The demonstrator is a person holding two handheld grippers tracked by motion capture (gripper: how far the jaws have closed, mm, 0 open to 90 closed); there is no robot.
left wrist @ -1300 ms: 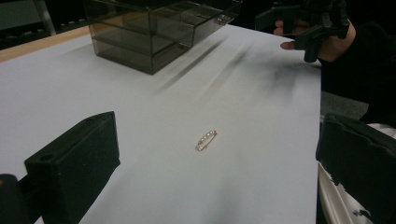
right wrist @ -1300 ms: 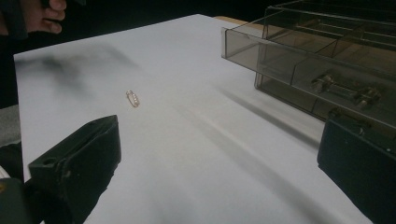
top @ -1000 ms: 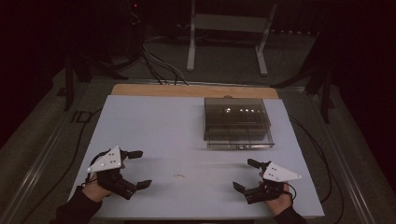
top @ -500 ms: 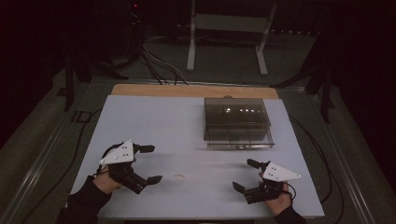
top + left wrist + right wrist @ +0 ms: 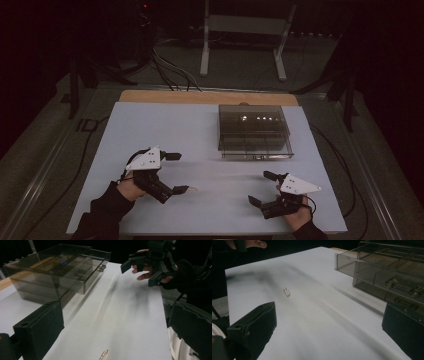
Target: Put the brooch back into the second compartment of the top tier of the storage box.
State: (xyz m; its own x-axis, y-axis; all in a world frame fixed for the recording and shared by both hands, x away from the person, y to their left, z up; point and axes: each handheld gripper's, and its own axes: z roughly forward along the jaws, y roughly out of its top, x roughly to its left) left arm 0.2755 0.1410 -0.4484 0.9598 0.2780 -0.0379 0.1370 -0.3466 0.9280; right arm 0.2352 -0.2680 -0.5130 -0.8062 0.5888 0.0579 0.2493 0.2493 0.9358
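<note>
A small gold, bead-studded clip [image 5: 193, 189] lies on the white table [image 5: 200, 130], just past the lower fingertip of my left gripper [image 5: 177, 173], which is open and empty. The same clip [image 5: 104, 355] lies low between that gripper's [image 5: 117, 310] wide-apart jaws. My right gripper [image 5: 260, 188] rests near the front right edge, open and holding nothing. From its own view the right gripper [image 5: 332, 312] faces the clip [image 5: 286, 292] across bare table. A smoky clear drawer box [image 5: 253, 127] stands at the back right, its bottom drawer [image 5: 387, 277] pulled out a little.
The drawer's compartments hold small metal pieces [image 5: 398, 284]. A wooden strip [image 5: 205, 97] runs along the table's far edge. Cables [image 5: 170, 70] and a white stand [image 5: 240, 40] lie on the dark floor beyond. My right gripper's hand [image 5: 150, 263] hangs beside the box [image 5: 55, 270].
My left gripper has moved right and slightly forward, toward the table's middle, so its lower jaw now ends beside the clip. The right gripper has stayed put.
</note>
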